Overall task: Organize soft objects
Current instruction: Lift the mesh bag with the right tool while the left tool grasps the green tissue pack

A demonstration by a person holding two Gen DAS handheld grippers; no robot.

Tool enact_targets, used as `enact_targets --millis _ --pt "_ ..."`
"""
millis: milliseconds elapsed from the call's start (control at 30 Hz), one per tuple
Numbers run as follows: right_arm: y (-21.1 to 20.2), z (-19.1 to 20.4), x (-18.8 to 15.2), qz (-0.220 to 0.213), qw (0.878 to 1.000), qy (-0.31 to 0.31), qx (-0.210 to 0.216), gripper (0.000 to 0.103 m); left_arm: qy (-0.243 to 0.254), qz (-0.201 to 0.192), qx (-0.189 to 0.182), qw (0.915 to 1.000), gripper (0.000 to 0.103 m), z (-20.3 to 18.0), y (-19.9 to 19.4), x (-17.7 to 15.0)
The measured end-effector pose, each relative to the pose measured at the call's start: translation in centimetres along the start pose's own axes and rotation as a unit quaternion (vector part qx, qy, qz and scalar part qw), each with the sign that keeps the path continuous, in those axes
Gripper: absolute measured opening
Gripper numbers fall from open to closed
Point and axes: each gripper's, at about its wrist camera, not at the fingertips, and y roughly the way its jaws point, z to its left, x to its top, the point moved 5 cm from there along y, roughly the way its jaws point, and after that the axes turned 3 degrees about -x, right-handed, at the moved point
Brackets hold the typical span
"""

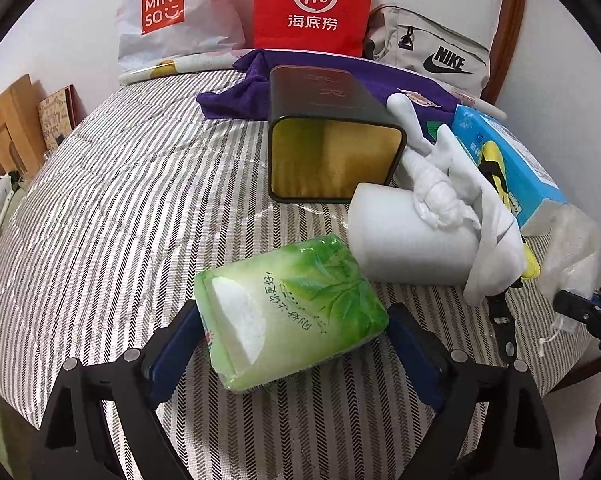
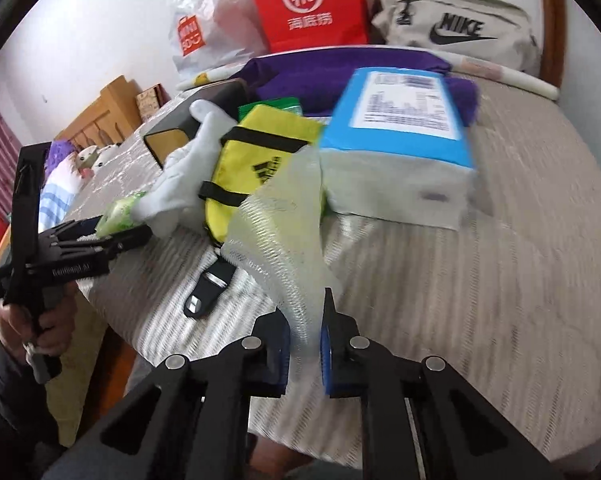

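Our left claw [image 1: 296,344] was clenched on the green tissue pack [image 1: 290,312], its blue pads [image 1: 410,350] pressing both sides of the pack just above the striped bed cover [image 1: 120,200]. Our right claw [image 2: 305,346] pinched a clear plastic wrapper [image 2: 276,236], which trailed up to the blue tissue package [image 2: 400,136]; this view was blurred. Just beyond the green pack lay a white roll [image 1: 408,240] with a white cloth [image 1: 440,184] draped over it. Behind these a dark open box [image 1: 332,152] lay on its side, touching a purple garment [image 1: 236,96]. A yellow pouch [image 2: 256,152] sat between cloth and blue package. Against the wall stood a red paper bag [image 1: 312,4], a white shopping bag [image 1: 168,12] and a grey backpack [image 1: 432,48].
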Motion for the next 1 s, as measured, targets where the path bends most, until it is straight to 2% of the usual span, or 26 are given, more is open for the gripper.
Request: enact_targets --millis 133,233,367,467,567,767,1000 --pt "-1.0 -1.8 -1.1 -0.003 1.0 0.009 -0.025 0.012 0.004 0.005 0.012 0.9999 0.089 -0.2 0.1 -0.1" --pt "-1.1 -2.8 -1.5 0.0 0.999 0.018 -0.037 0.011 -0.005 0.008 0.017 0.9998 0.082 0.1 -0.1 0.0" --pt "-1.4 -3.1 -1.5 -0.005 0.999 0.028 -0.035 0.011 -0.036 0.025 0.01 0.999 0.08 0.9 -0.6 0.0" --pt "-2.1 -3.2 -1.2 -0.018 0.999 0.034 -0.035 0.011 -0.039 0.031 0.011 0.9987 0.079 1.0 -1.1 0.0" --pt "-2.7 -3.2 -1.0 -0.026 0.998 0.042 -0.03 0.011 -0.043 0.027 0.013 0.9986 0.079 1.2 -2.0 0.2" --pt "-3.9 -3.5 -1.0 -0.035 0.998 0.048 -0.032 0.011 -0.055 0.015 -0.004 0.9984 0.079 1.4 -4.1 0.5" --pt "-5.5 -3.0 -0.2 -0.055 0.997 0.037 -0.034 0.011 -0.045 -0.007 -0.003 0.9989 0.079 0.6 -5.9 1.4"
